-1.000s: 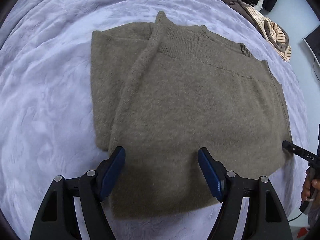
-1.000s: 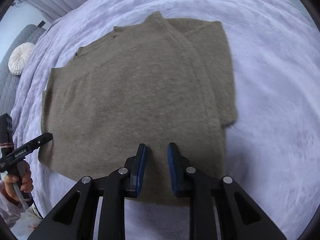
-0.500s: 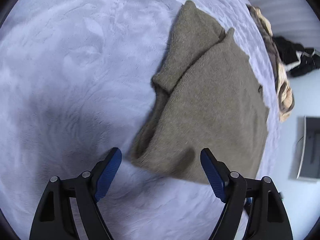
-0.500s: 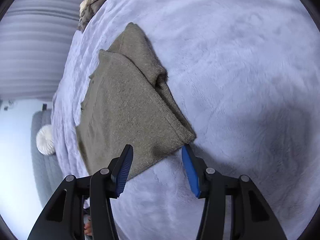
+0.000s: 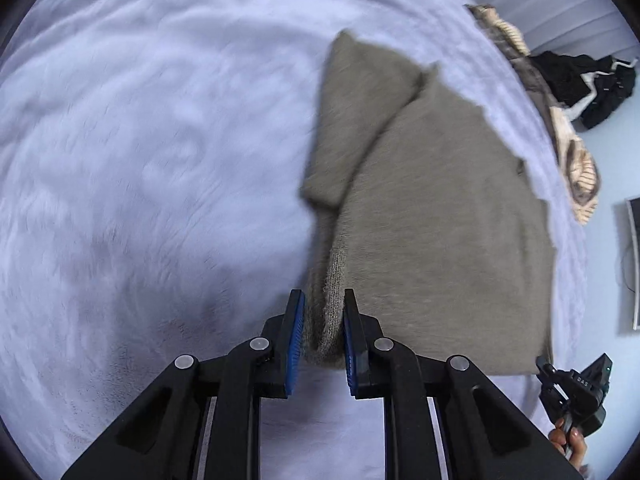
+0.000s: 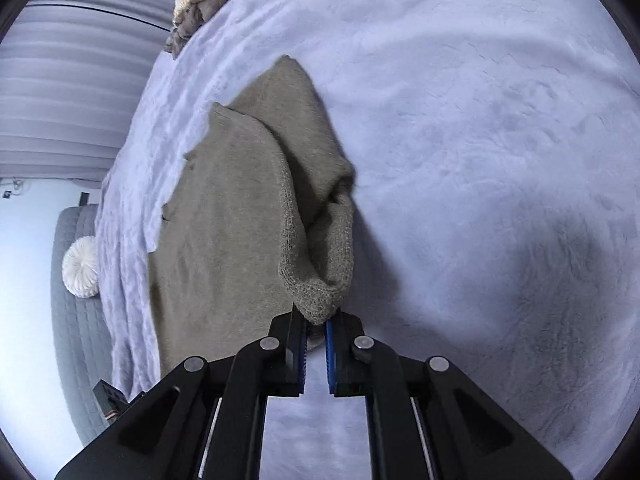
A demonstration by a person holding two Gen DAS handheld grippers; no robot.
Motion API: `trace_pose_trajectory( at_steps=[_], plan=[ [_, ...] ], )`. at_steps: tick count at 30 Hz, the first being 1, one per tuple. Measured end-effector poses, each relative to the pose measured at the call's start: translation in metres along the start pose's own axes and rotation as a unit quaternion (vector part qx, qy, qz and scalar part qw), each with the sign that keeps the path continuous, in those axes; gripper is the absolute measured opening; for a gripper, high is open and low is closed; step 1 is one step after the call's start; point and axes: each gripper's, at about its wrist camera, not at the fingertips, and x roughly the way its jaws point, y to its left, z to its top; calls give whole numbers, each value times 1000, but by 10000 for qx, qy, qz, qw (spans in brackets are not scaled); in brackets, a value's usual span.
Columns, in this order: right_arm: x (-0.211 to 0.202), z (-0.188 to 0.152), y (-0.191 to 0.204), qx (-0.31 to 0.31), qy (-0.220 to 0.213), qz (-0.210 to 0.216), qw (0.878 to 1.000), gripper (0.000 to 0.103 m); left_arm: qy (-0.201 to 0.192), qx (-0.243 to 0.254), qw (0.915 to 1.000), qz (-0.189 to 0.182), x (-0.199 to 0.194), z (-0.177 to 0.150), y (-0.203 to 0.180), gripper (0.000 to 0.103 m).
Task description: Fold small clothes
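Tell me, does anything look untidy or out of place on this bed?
Only the heap of clothes crumpled at the far edge of the lavender blanket looks untidy. The olive sweater lies folded, each gripper pinching a corner.

Pale lavender plush blanket (image 6: 480, 140) covers the bed, w/ soft shadow patches. Grey pleated curtain (image 6: 60, 92) behind the bed's far edge. Heap of brown & cream striped clothes (image 5: 576, 168) on that edge; black garment w/ white trim (image 5: 596, 84) on the pale floor beside it. Grey quilted sofa (image 6: 76, 320) w/ round white pleated cushion (image 6: 80, 266). Dark flat screen (image 5: 634, 264) near the bed's corner.
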Motion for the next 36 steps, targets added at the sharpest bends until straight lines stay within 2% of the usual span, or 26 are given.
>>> trace_pose_trajectory(
  at_steps=[2,5,8,10,12,16,20,22,26,28,30,32,34,36],
  plan=[
    [10,-3,-11,69,81,10,9999,8,33,-159,9998,-129,3,-6,11,20],
    [7,-5,-9,39,57,-26,10000,8,54,-102,9999,15,-11,-9,14,20],
    [-6,-5,-1,-115,21,-347,9993,10,-138,233,9992,301,-29,-3,3,20],
    [-25,-6,7,-315,-288,-610,9972,10,-332,489,9979,264,-43,6,-7,20],
    [-41,-2,22,-595,-582,-516,9952,10,-455,788,9958,81,-49,23,-25,20],
    [-32,18,60,-1163,-570,-325,9910,10,-622,1258,9901,-67,-32,64,-73,20],
    [-8,36,89,-1468,-479,-206,9878,10,-647,1290,9894,-175,-4,101,-105,20],
    [4,47,100,-1553,-443,-161,9867,10,-696,1263,9896,1,9,113,-114,20],
    [25,73,109,-1512,-421,-127,9875,10,-670,943,9930,230,33,127,-98,20],
    [40,87,105,-1518,-383,-361,9870,10,-663,858,9933,395,41,131,-86,20],
    [52,97,95,-1450,-337,-676,9865,10,-612,803,9945,268,46,133,-76,20],
    [55,103,80,-1266,-318,-575,9898,0,-581,740,9954,174,46,133,-71,20],
    [50,102,74,-1059,-375,-511,9924,0,-587,836,9944,254,42,132,-73,20],
    [44,98,79,-1130,-426,-685,9903,0,-598,933,9932,366,37,130,-76,20]
  ],
)
